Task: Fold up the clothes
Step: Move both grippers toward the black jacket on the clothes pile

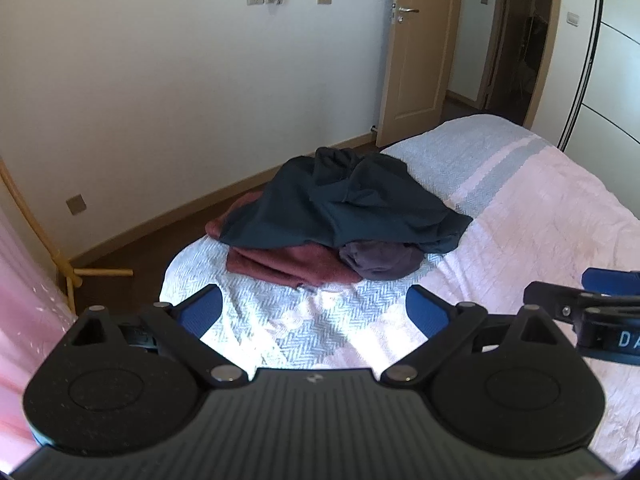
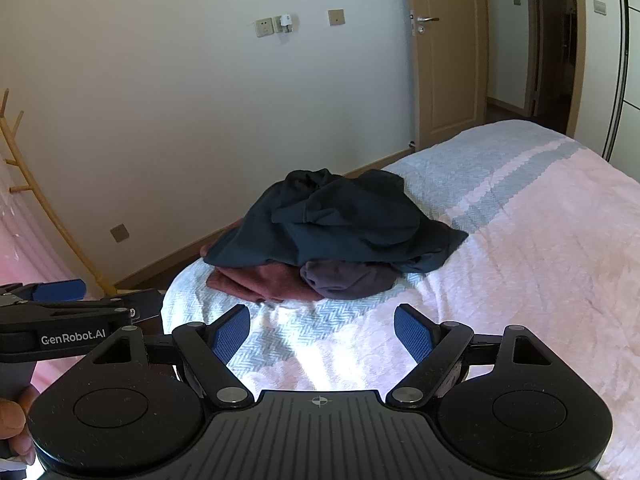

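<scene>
A pile of clothes lies on the bed [image 1: 540, 216] near its left edge: a dark teal garment [image 1: 344, 204] on top, a maroon one [image 1: 288, 264] and a dark purple one [image 1: 380, 260] under it. The pile shows the same way in the right wrist view: teal [image 2: 340, 224], maroon [image 2: 264, 280], purple [image 2: 344, 280]. My left gripper [image 1: 316, 312] is open and empty, hovering over the bed short of the pile. My right gripper [image 2: 322, 332] is open and empty too, beside the left one. Each gripper shows at the edge of the other's view, the right [image 1: 592, 312] and the left [image 2: 60, 312].
The bed has a pink and grey-striped cover [image 2: 520, 260]. A white wall [image 1: 160, 80] and dark floor [image 1: 160, 236] lie left of the bed. A wooden rack [image 2: 48, 200] stands at the left. An open door [image 1: 420, 48] is at the back.
</scene>
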### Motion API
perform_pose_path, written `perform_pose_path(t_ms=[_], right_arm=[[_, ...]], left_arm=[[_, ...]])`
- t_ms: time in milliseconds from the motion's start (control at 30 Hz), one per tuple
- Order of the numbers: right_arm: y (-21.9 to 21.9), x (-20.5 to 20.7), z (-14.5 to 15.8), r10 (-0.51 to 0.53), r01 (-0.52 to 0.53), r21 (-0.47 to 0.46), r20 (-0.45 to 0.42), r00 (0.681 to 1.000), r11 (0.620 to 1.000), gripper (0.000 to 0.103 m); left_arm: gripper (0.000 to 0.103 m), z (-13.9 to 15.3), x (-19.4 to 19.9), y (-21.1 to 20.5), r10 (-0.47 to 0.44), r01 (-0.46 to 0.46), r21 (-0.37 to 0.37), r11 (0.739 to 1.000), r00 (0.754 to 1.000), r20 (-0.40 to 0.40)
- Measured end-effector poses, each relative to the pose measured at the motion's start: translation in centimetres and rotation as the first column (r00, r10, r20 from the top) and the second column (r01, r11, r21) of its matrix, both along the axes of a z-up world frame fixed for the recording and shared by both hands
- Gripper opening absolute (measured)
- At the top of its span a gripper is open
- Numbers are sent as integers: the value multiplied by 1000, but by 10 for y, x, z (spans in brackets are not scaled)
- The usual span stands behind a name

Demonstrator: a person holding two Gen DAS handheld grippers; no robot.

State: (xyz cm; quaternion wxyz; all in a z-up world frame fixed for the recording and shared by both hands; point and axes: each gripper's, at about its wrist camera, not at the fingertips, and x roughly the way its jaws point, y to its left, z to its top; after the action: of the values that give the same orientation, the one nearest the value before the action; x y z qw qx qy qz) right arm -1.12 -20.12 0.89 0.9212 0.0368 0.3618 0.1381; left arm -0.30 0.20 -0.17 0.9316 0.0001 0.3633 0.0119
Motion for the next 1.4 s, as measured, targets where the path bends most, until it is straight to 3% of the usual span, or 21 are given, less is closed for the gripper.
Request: perform_pose_path(t_ms=[233,833,1100,1400], right_arm=[[6,6,1,3,-3,-3,-7,1000,1000,82],[35,6,-13,-43,42,-25,-44,998,999,82],[42,13,-18,-26,22,-53,-77,997,998,82],[18,31,-20,0,-3,-29,-81,997,1000,82]], left_arm=[[97,-4,-7,5,3,-3,-25,1000,1000,-3],[97,-19,19,46,-45,43,-43,998,997,-65],[97,-30,24,53,-14,9,-57,998,996,-93],[97,-25,34,38,27,-30,-32,999,995,-91]])
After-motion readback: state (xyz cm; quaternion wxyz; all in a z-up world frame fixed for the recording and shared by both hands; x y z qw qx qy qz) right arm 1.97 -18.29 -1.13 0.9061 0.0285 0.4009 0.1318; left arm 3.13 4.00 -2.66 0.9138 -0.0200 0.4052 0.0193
